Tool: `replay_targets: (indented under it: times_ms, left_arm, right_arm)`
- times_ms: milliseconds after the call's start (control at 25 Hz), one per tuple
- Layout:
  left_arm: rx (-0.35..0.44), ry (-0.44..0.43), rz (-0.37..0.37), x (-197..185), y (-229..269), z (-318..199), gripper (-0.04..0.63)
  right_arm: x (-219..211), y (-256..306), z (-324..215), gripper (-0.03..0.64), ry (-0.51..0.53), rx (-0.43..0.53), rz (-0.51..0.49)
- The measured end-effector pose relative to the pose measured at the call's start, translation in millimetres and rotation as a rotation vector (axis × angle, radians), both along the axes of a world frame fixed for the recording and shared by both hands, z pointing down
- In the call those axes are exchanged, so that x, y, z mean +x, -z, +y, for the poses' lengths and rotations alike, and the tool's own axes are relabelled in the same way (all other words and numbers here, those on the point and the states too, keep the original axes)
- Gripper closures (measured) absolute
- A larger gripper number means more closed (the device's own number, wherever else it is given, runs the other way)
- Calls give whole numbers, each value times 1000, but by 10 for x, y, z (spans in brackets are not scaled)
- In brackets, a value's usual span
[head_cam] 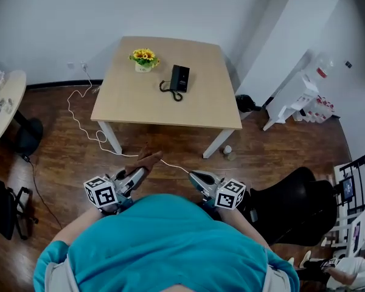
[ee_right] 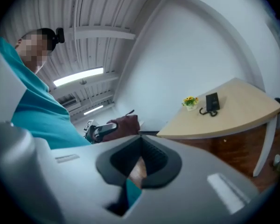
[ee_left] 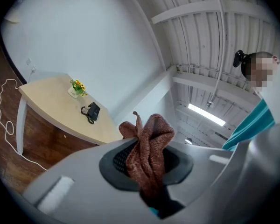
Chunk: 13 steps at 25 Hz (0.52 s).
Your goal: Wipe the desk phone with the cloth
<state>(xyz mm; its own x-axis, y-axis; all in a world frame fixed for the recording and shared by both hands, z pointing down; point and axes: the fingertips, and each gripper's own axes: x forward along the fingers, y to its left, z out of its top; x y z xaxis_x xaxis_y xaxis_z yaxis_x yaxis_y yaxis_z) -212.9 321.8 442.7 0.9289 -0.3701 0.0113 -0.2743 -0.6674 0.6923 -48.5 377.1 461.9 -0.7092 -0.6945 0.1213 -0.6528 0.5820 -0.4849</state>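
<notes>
The black desk phone lies on the light wooden table far ahead of me, next to a small pot of yellow flowers. My left gripper is held close to my body, shut on a brown cloth. In the left gripper view the cloth bunches up between the jaws, with the phone small in the distance. My right gripper is beside it, shut with nothing held. The right gripper view shows its closed jaws, the phone and the cloth.
A white cable trails over the wooden floor from the wall to near my grippers. A black office chair stands at my right, a round table at the left, a white rack at the right wall. A small bottle stands by a table leg.
</notes>
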Motion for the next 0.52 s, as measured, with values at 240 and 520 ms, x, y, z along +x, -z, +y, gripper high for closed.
replay_targets:
  times_ms: [240,520]
  left_arm:
    - [8,-11,7,-28,36,12,526]
    - [11,-12,14,-21,72,69,526]
  right_arm:
    - [12,-45,104,617,-23,-12,15]
    - [62,-62,226,617,-24,-14,31]
